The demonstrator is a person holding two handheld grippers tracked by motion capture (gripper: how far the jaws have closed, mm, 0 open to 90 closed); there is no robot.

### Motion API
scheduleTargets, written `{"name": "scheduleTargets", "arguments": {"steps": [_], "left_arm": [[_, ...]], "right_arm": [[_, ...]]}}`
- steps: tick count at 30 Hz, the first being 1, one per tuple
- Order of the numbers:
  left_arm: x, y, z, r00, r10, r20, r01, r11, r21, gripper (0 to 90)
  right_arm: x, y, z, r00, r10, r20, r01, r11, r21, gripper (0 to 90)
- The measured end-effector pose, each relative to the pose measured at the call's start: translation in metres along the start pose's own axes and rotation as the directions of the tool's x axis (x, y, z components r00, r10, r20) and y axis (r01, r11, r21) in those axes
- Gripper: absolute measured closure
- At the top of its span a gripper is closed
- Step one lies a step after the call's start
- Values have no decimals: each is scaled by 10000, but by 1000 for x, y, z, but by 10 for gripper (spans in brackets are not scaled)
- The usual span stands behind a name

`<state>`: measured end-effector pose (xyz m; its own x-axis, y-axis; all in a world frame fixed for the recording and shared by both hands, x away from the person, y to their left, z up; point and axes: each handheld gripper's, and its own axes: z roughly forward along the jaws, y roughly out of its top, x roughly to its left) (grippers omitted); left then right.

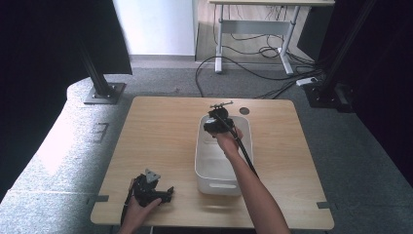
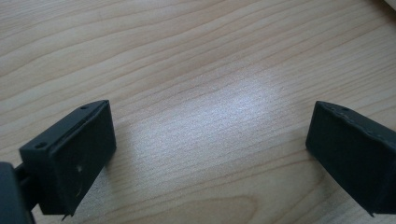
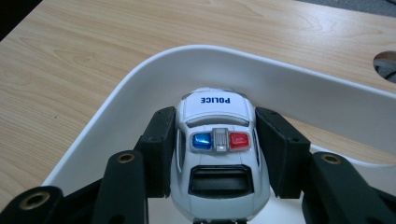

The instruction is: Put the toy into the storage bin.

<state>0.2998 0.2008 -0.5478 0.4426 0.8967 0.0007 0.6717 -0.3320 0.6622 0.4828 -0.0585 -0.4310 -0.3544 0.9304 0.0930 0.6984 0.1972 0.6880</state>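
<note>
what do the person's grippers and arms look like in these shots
Both grippers are black. The left gripper carries a grey three-cornered plate on top, and its jaws end in blocky, matte rectangular pads. The right gripper has angular black linkages with brass-coloured screw eyelets, and a black cable trails from it along the forearm. Both forearms are bare, with no sleeves visible.

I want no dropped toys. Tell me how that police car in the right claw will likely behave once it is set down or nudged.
The police car looks like rigid, glossy plastic, so it probably keeps its shape but could slip between the pads of the right claw, which grips its smooth sides. Being a toy car, it presumably has wheels, so it may roll inside the white bin when released. It seems small and light.
</note>
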Motion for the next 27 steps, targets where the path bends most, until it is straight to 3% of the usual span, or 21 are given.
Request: {"name": "scheduleTargets", "arguments": {"steps": [22, 27], "left_arm": [[0, 0, 0, 10000, 12, 0, -12, 10000, 4, 15], [0, 0, 0, 10000, 11, 2, -11, 10000, 6, 15]], "right_arm": [[2, -9, 17, 9996, -254, 137, 241, 9956, 906, 500], [2, -11, 23, 9999, -149, -57, 155, 9919, 1262, 500]]}}
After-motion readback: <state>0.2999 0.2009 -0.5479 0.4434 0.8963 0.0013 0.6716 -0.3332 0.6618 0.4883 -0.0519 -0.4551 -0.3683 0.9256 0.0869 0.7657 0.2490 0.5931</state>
